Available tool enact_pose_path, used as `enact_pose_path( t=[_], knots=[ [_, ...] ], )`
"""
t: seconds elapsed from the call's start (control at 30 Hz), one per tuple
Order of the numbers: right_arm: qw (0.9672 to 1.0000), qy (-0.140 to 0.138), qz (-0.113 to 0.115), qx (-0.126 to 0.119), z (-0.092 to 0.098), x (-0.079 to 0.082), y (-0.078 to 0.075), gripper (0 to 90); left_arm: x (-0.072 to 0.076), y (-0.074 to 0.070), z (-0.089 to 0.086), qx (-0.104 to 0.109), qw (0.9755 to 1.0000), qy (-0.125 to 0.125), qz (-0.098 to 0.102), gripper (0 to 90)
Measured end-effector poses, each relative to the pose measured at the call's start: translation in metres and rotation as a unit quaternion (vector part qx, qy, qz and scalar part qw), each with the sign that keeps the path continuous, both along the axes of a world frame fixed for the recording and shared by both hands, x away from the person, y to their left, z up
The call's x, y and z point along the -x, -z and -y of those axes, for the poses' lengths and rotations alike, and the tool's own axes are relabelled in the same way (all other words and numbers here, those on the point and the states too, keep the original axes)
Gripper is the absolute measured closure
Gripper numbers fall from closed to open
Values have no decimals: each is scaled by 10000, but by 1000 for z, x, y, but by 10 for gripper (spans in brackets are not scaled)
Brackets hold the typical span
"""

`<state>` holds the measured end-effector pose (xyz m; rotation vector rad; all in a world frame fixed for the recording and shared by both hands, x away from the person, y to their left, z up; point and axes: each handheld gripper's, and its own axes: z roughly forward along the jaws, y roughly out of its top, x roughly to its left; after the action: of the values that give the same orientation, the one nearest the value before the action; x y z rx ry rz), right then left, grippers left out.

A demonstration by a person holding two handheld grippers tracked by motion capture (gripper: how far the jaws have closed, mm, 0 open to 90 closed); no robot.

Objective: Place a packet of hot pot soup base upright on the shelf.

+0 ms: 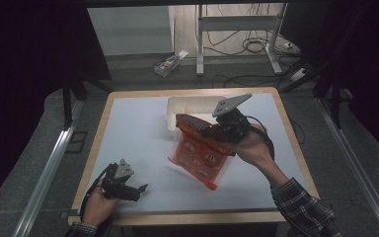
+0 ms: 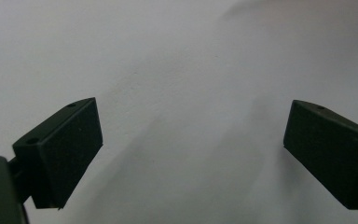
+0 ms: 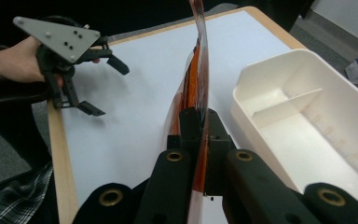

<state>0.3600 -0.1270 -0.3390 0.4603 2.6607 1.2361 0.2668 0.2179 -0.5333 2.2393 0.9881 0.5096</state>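
Both grippers were mine: the right gripper (image 1: 212, 129) pinched an orange packet (image 1: 200, 154) tight, lifted over the white sheet (image 1: 138, 128) beside the white tray (image 3: 307, 126); the left gripper (image 1: 140, 190) rested there, jaws spread wide.

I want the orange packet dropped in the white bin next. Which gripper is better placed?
The right gripper: it is already shut on the orange packet, beside the white bin. The left gripper sits open and empty near the table's front edge.
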Motion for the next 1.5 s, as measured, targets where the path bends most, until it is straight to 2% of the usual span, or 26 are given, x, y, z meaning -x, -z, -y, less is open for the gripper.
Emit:
enact_pose_path(
  t=[0.3,0.83,0.97,1.23,1.5],
  knots=[
    [9995,259,171,27,9,-19,-17,890,0,0,0,36,10000,5,-8,43],
    [9968,766,239,-33,27,-60,-37,889,0,0,0,7,10000,12,-9,44],
    [9957,883,248,-110,30,-69,-42,889,0,0,1,0,10000,9,7,46],
    [9944,1010,307,-103,28,-91,-51,890,0,-1,0,49,10000,13,0,45],
    [9919,1200,406,46,21,-114,-55,890,0,-2,-2,203,9998,15,-89,40]
  ],
)
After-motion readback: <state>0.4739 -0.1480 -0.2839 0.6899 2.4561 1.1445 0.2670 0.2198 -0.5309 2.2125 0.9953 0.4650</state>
